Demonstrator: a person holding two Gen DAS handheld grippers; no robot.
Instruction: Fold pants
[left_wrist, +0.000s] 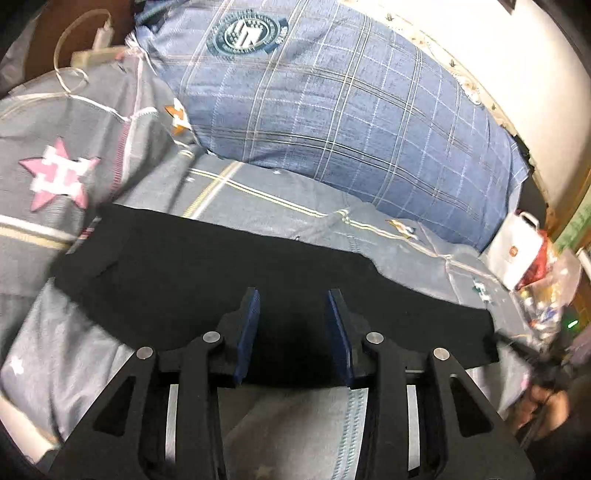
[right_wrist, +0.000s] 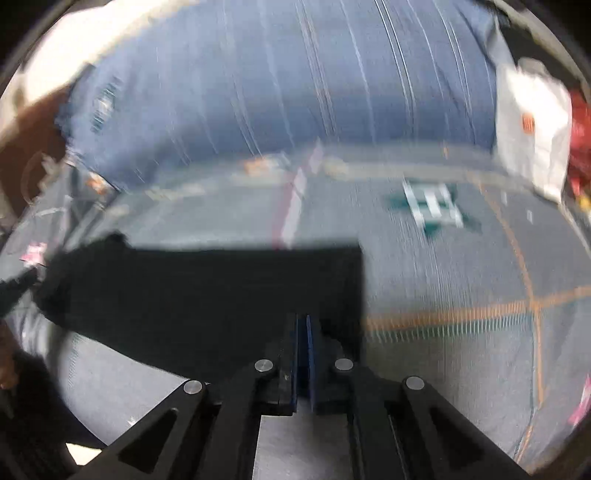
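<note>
Just ahead of the left gripper (left_wrist: 291, 299), a pair of black, soft cloth pants (left_wrist: 207, 280) lies flat across a grey-blue patterned bedsheet (left_wrist: 280, 199), running off to both sides of the fingers. That gripper's jaws stand apart with nothing pinched between the blue pads (left_wrist: 249, 332); dark cloth shows beyond the gap. The right gripper (right_wrist: 305, 321) has its pads pressed together over the pants' square end, near the corner on its right. Whether a fold of cloth is caught there I cannot tell, as the view is blurred. Beyond the pants sits a large blue checked pillow (left_wrist: 332, 103).

The fabric looks light, limp and thin, so it should drape and sag wherever unsupported and may crease. Best hold, I judge, is a pinch at the edges or corners of one end, both grippers well apart, to carry the fold over evenly.
</note>
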